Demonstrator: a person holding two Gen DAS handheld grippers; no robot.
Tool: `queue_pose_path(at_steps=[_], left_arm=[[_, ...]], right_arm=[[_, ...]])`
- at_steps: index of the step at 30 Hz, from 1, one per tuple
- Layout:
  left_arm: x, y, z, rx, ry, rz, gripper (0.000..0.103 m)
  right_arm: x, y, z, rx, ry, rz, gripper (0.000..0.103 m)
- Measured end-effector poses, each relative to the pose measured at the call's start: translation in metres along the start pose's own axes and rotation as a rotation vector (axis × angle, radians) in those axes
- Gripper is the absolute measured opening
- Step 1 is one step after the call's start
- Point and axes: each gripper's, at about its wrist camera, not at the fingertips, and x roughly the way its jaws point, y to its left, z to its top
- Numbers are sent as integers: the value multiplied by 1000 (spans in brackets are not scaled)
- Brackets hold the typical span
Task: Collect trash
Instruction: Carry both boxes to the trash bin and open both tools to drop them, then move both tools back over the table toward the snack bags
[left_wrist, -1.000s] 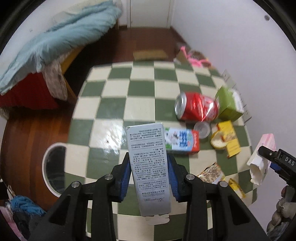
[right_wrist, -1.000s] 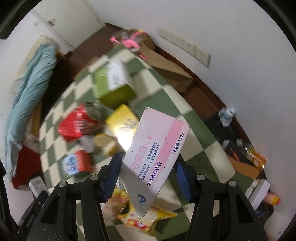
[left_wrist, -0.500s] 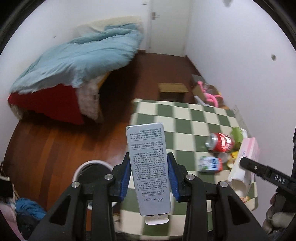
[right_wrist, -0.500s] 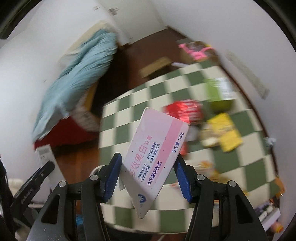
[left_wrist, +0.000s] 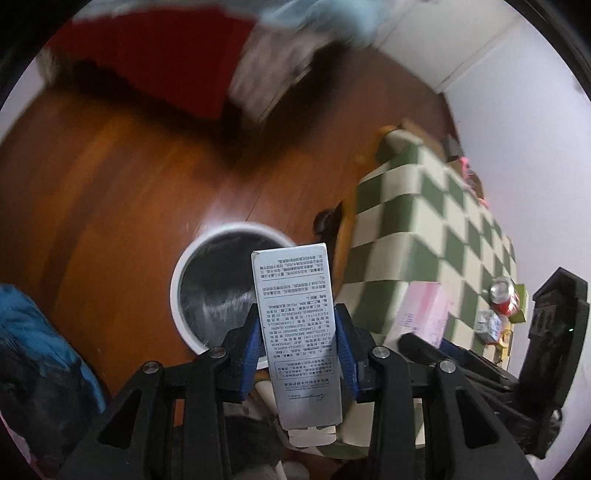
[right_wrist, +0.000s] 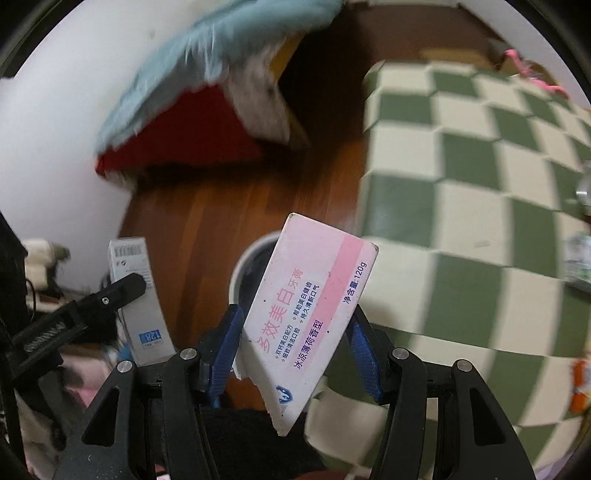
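- The grey box (left_wrist: 295, 332) is silver-grey with black print;
- the pink box (right_wrist: 310, 314) is white and pink with purple letters;
- the worktop (right_wrist: 461, 155) has green and cream checks;
- the bin (left_wrist: 181, 273) has a white rim and is dark inside;
- the floor (left_wrist: 110, 192) is red-brown wood

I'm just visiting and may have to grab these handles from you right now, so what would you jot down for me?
Left gripper: shut on the grey carton.
Right gripper: shut on the pink toothpaste box.
Both hang near the white-rimmed bin on the wooden floor.
Done: two boxes picked up; neither is dropped in yet.
Left: release both into the bin, then fetch the red can and the other litter on the checkered table.
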Motion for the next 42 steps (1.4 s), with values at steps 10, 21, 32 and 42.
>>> queue_pose_path(at_steps=[10,21,32,42], left_arm=[[51,75,1,-136,64,46,89],[17,89,-30,-117,-70,315,100],[-20,61,-60,-66,-143,368,100],[-72,25,-93,-5,-213,372,100]], right_arm=[[136,40,16,-89,216,-127,62],[159,51,18,-191,260,-259,99],[96,47,-9,-257,194,-306,99],[20,57,-34,-276,99,-246,99]])
